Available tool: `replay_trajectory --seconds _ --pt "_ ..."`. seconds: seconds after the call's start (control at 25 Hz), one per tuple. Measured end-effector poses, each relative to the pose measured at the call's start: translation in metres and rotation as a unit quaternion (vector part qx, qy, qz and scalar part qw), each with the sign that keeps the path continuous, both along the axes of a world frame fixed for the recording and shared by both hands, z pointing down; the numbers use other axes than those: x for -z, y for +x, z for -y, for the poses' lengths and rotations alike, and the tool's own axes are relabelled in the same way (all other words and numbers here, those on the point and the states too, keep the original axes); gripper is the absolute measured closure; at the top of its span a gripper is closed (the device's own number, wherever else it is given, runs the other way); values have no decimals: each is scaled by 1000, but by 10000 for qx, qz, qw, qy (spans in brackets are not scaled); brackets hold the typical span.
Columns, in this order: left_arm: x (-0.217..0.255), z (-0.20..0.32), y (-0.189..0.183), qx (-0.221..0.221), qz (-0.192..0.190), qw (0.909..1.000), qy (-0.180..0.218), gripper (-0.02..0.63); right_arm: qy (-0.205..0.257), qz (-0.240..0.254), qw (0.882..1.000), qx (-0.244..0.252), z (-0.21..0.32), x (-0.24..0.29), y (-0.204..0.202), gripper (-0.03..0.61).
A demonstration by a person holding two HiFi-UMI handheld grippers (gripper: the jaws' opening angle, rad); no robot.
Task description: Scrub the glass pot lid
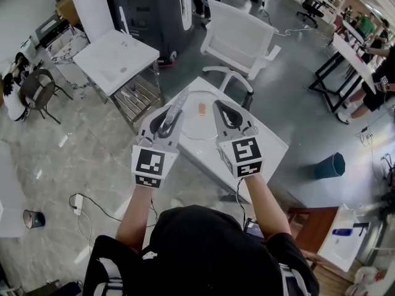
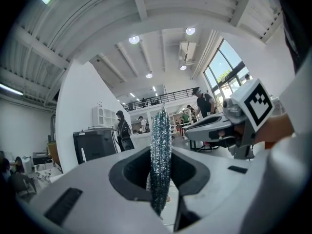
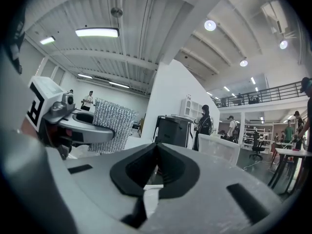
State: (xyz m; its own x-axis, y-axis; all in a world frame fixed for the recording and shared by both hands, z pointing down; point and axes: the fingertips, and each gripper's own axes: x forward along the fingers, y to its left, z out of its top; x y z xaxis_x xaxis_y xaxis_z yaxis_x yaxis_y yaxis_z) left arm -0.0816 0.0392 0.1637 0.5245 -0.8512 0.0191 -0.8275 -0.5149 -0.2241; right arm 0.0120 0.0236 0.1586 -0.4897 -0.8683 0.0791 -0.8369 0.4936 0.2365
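- The left tongs (image 1: 168, 117) clamped a silvery scrubber (image 1: 179, 102) over the white desk (image 1: 271, 147).
- The right tongs (image 1: 223, 108) were closed and empty.
- The glass pot lid (image 1: 200, 123) lay on the desk between them.
- A white chair (image 1: 237, 42) stood beyond.

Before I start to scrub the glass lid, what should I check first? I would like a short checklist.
1. Scouring pad clamped in left gripper: ok.
2. Right gripper shut and empty: ok.
3. Glass pot lid lying on white table, knob up: ok.
4. Pad in contact with lid: not ok, it is held in the air.
5. Lid wet or soapy: cannot tell.
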Motion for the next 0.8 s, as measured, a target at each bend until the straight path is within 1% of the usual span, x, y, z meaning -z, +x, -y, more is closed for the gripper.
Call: replay_trajectory --seconds 0.32,0.8 --pt "0 -9 9 6 -24 10000 16 537 22 22 10000 73 -7 1 5 580" --pt "4 -11 11 -3 -64 10000 21 537 10 8 10000 81 -11 1 6 580"
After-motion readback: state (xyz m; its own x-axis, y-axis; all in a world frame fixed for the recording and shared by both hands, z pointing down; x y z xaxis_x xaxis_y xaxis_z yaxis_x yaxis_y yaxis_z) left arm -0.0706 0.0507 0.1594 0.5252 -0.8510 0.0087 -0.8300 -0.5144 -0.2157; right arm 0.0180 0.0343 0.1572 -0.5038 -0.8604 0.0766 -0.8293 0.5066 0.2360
